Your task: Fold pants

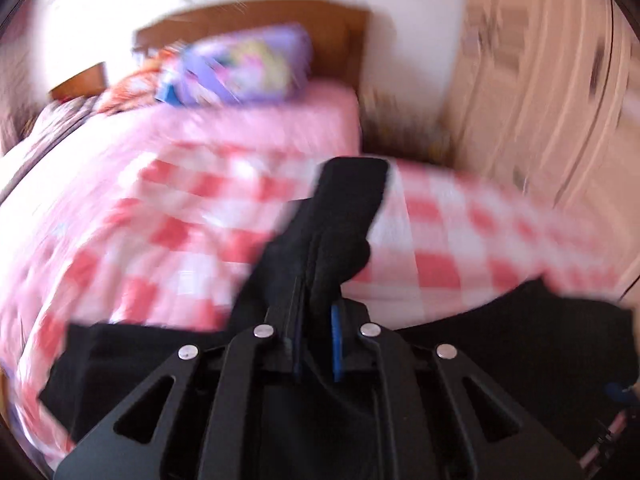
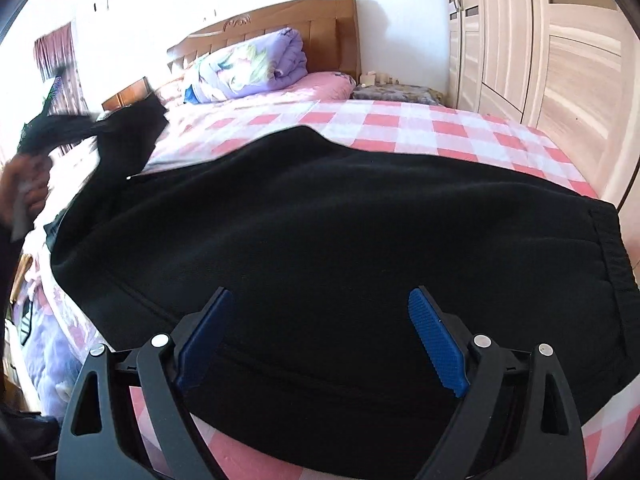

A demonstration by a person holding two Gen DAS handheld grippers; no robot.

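Black pants [image 2: 320, 220] lie spread on the pink checked bed [image 2: 400, 128], waistband at the right. My right gripper [image 2: 320, 320] is open just above the pants near the bed's front edge, blue pads [image 2: 438, 340] wide apart and empty. My left gripper [image 1: 316, 280] is shut on a black pant leg end [image 1: 344, 208] and holds it lifted above the bed; the view is motion-blurred. In the right wrist view the left gripper [image 2: 48, 128] shows at the far left with the raised leg [image 2: 128, 136].
A folded purple quilt [image 2: 248, 64] lies by the wooden headboard [image 2: 320, 20]. A light wooden wardrobe [image 2: 540, 40] stands at the right of the bed. A small bedside table [image 2: 396, 92] sits between them.
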